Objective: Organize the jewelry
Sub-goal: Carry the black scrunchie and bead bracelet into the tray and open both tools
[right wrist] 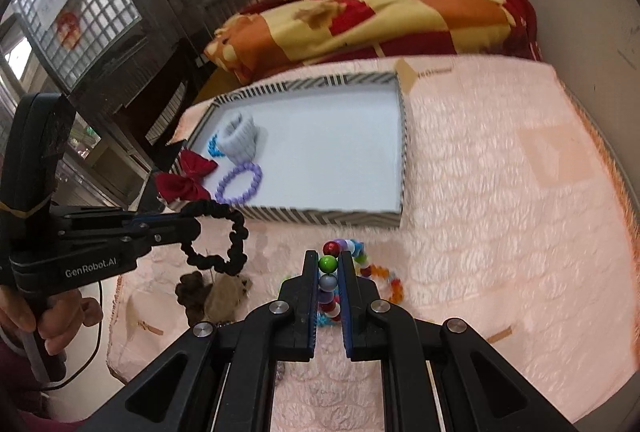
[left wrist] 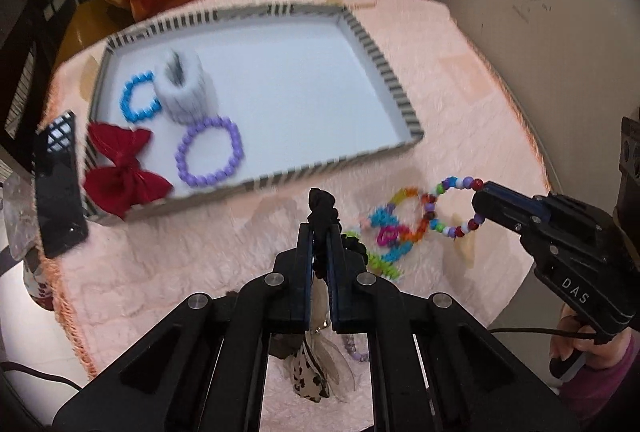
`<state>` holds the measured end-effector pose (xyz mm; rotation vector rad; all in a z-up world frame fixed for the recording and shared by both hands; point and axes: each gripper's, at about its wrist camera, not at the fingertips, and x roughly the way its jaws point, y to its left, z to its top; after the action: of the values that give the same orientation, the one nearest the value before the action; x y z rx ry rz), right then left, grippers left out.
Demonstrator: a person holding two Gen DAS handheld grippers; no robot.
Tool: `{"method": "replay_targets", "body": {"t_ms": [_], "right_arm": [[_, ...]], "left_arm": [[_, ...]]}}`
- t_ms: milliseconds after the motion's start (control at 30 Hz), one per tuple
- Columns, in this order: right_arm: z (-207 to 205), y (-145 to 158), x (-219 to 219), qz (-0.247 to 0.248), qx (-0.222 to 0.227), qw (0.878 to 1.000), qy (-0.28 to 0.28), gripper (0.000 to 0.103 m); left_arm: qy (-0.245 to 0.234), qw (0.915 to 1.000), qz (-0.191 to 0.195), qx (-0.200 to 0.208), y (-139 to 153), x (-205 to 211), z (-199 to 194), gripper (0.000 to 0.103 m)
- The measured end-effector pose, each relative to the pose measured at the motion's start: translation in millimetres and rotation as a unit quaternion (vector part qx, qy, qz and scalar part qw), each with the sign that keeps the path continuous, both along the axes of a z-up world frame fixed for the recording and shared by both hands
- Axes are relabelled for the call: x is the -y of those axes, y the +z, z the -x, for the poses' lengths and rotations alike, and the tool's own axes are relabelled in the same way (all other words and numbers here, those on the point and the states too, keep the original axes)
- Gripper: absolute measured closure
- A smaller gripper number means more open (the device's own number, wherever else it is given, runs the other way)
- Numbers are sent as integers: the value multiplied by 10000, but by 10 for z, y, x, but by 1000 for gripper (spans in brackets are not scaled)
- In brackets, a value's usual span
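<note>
Left jaws: left gripper [left wrist: 320, 228] clamped on the black scrunchie [right wrist: 216, 236], lifted off the pink cloth [right wrist: 500, 192].
Right jaws: right gripper [right wrist: 330, 264] pinching the multicolour bead bracelet [left wrist: 460, 208].
Tray: striped tray [left wrist: 384, 60] just beyond, holding purple bracelet [left wrist: 210, 152], blue bracelet [left wrist: 138, 96], red bow [left wrist: 120, 168].

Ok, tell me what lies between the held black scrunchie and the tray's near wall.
Only bare pink blanket lies between the black scrunchie and the striped tray wall, shown in the left wrist view.

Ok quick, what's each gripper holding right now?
Left gripper: closed on the black scrunchie.
Right gripper: closed on the colorful bead bracelet.
</note>
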<state>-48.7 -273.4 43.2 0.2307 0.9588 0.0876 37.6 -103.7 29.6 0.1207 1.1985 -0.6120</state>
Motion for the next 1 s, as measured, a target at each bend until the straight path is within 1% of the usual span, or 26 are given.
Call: {"method": "replay_targets", "body": {"t_ms": [100, 200, 400, 633, 867, 1000], "right_arm": [[-63, 96, -6, 86, 75, 9999, 51, 94], [-141, 166, 0, 140, 116, 9998, 109, 94], [-382, 256, -60, 256, 172, 9991, 280, 94], [-787, 212, -51, 311, 103, 9989, 342, 94], [-1249, 83, -55, 281, -105, 9987, 407, 94], [-1477, 3, -74, 166, -203, 9987, 441, 94]], "left_arm": [[93, 9998, 40, 144, 142, -51, -43, 98], [184, 9996, 36, 232, 214, -59, -106, 98], [316, 9988, -22, 361, 275, -43, -251, 98], [442, 9981, -199, 378, 182, -14, -489, 98], [485, 9981, -300, 231, 27, 38, -751, 98], [492, 9982, -313, 159, -26, 68, -908, 98]]}}
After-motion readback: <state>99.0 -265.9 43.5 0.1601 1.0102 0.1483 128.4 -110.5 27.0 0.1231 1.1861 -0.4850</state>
